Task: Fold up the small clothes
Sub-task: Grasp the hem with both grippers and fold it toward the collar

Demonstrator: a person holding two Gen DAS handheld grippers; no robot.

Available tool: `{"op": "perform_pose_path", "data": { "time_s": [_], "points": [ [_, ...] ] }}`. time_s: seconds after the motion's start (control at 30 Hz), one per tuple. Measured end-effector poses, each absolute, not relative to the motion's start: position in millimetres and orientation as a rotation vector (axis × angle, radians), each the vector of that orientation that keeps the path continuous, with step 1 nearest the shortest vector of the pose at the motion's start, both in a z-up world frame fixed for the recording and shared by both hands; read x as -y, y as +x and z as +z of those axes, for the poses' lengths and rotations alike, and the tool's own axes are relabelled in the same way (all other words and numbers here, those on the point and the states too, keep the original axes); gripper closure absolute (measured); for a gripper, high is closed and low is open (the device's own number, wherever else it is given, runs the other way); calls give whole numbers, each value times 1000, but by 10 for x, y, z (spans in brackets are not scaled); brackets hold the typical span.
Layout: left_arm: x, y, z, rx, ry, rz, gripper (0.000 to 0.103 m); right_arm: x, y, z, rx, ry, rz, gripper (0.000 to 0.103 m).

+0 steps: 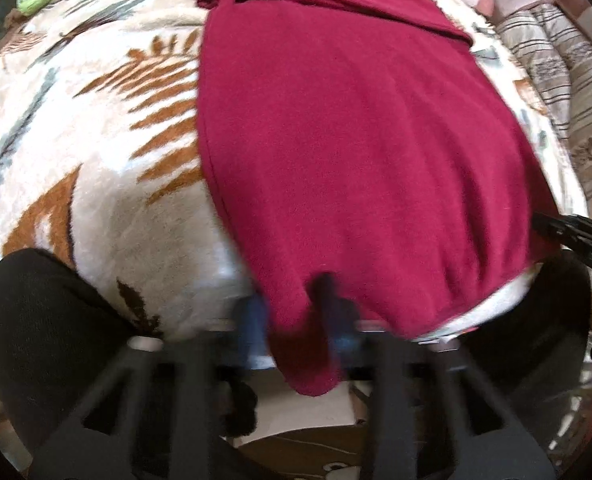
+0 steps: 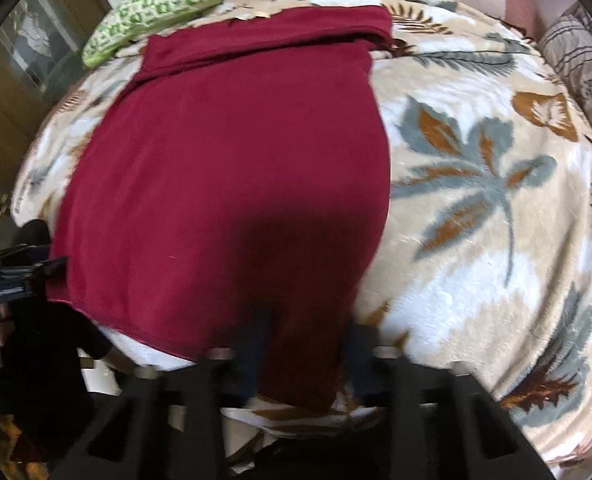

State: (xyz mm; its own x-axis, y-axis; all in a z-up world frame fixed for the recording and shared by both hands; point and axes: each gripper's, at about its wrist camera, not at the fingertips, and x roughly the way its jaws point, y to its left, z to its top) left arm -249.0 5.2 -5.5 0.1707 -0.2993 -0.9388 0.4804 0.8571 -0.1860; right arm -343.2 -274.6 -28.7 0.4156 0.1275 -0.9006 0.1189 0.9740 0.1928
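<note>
My left gripper (image 1: 296, 312) and right gripper (image 2: 303, 344) each pinch a near corner of the dark red knit garment (image 1: 355, 140), which runs lengthwise straight ahead of both over the leaf-print fleece blanket (image 1: 96, 120), far folded end well beyond.

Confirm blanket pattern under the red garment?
Cream blanket with grey-blue and brown leaf prints; clearest in the right wrist view.

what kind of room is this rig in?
Likely a bedroom: the maroon garment lies on a plush leaf-print blanket, with a green patterned pillow beyond it and striped bedding alongside.
</note>
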Motion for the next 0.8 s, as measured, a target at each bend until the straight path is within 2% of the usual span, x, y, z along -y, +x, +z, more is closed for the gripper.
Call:
{"op": "perform_pose_path", "data": {
  "time_s": [0.07, 0.43, 0.8],
  "points": [
    [-59, -2429, 5, -1297, 145, -594, 96, 2767, -3399, -243, -1131, 278, 48, 92],
    [-49, -1856, 586, -1221, 2, -677, 96, 3043, -3006, 441, -840, 499, 179, 92],
    [283, -787, 976, -1107, -124, -648, 96, 3370, -1988, 818, -718, 563, 135, 92]
  ]
}}
